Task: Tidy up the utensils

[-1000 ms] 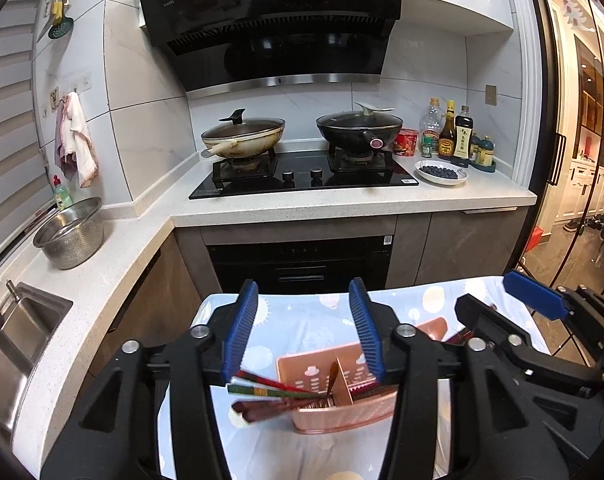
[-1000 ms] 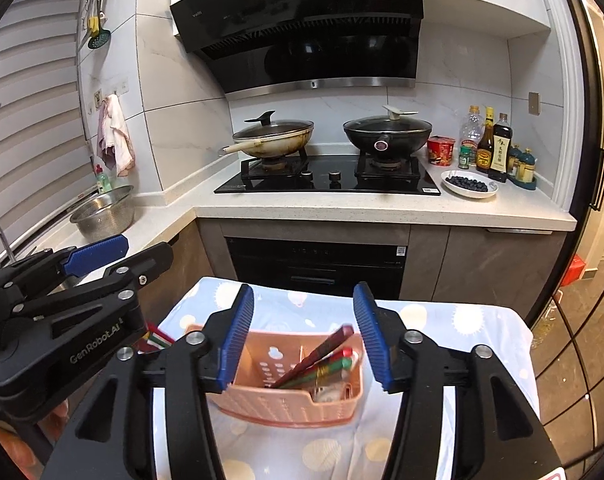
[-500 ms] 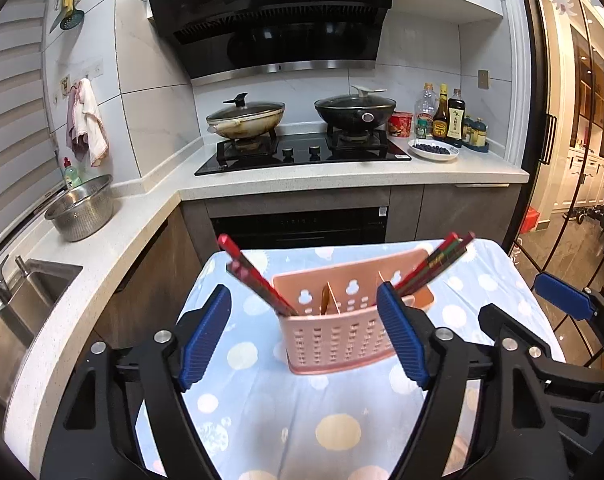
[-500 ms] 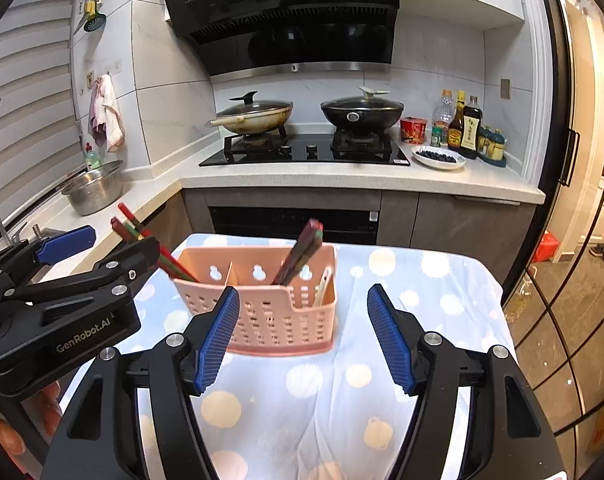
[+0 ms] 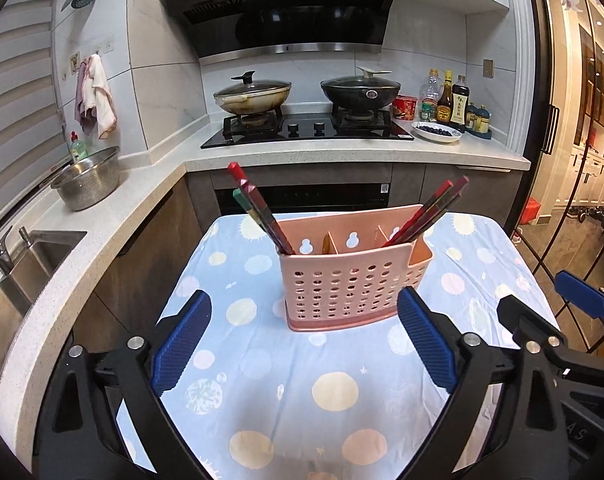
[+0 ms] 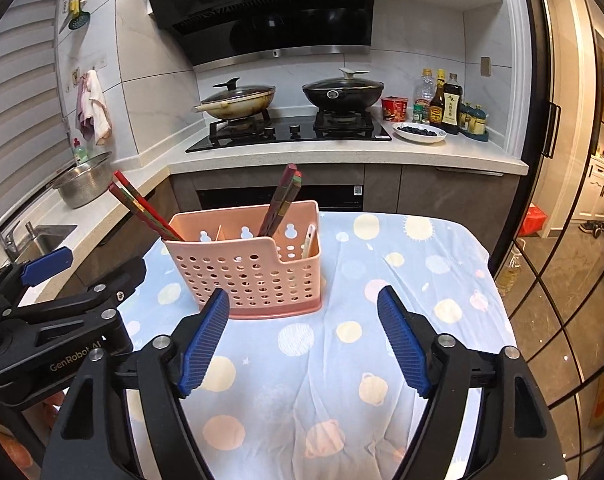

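A pink perforated utensil basket [image 5: 354, 280] stands upright on the blue dotted tablecloth [image 5: 261, 364]. One bundle of red and dark chopsticks [image 5: 257, 208] leans out of its left compartment, another bundle [image 5: 426, 216] out of its right one. In the right wrist view the basket [image 6: 253, 268] also holds a pale utensil [image 6: 309, 240] at its right end. My left gripper [image 5: 304, 308] hangs just short of the basket, jaws opening, nothing between them. My right gripper [image 6: 304, 300] is beside it, jaws also opening and empty. Each gripper shows in the other's view: the right gripper [image 5: 546, 312], the left gripper [image 6: 89, 280].
Behind the table runs an L-shaped counter [image 5: 342, 152] with a hob, two lidded pans [image 5: 253, 96], sauce bottles [image 5: 446, 100] and a plate of dark berries [image 5: 436, 132]. A steel colander [image 5: 87, 180] and a sink [image 5: 29, 256] lie left. Glass doors [image 5: 574, 160] stand right.
Both grippers have drawn back from over the basket toward the table's near side and sunk lower. Their jaws have spread wider. The chopstick bundles stay leaning in the basket.
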`<move>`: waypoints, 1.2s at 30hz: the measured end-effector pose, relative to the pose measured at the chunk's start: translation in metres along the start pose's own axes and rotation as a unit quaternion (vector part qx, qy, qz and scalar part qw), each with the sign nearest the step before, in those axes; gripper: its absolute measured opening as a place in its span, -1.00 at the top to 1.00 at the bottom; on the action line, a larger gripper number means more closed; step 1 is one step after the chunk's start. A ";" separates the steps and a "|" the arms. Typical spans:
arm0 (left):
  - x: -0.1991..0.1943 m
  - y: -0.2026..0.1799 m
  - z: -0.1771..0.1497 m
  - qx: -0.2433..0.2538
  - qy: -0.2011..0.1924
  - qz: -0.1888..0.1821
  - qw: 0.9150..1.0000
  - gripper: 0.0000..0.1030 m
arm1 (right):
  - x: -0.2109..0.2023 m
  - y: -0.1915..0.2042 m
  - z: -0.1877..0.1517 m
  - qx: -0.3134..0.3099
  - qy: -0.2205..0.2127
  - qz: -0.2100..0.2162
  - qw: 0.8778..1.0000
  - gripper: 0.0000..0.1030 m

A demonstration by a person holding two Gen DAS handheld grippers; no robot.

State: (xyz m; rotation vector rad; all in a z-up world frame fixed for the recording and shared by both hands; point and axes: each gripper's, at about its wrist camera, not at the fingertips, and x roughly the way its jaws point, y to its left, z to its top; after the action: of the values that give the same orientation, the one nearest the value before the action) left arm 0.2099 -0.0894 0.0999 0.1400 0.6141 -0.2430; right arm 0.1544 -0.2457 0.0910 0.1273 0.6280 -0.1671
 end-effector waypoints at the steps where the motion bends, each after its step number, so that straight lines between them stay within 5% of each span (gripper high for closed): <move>1: 0.000 0.000 -0.001 0.000 0.002 0.001 1.000 -0.76 | 0.000 -0.001 -0.001 0.001 0.001 -0.001 1.000 -0.54; 11: 0.001 0.001 -0.019 -0.003 0.021 -0.001 1.000 -0.82 | 0.000 -0.005 -0.020 -0.002 0.011 -0.016 1.000 -0.70; 13: 0.002 0.002 -0.023 -0.007 0.025 0.001 1.000 -0.84 | -0.001 -0.006 -0.023 -0.001 0.012 -0.018 1.000 -0.89; 36: 0.007 0.001 -0.048 -0.011 0.053 0.009 0.998 -0.85 | 0.006 -0.005 -0.045 -0.007 0.041 -0.026 0.999 -0.88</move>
State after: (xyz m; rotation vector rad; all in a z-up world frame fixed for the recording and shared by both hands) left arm 0.1893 -0.0804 0.0569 0.1377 0.7202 -0.2116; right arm 0.1320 -0.2432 0.0511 0.1045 0.7138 -0.2089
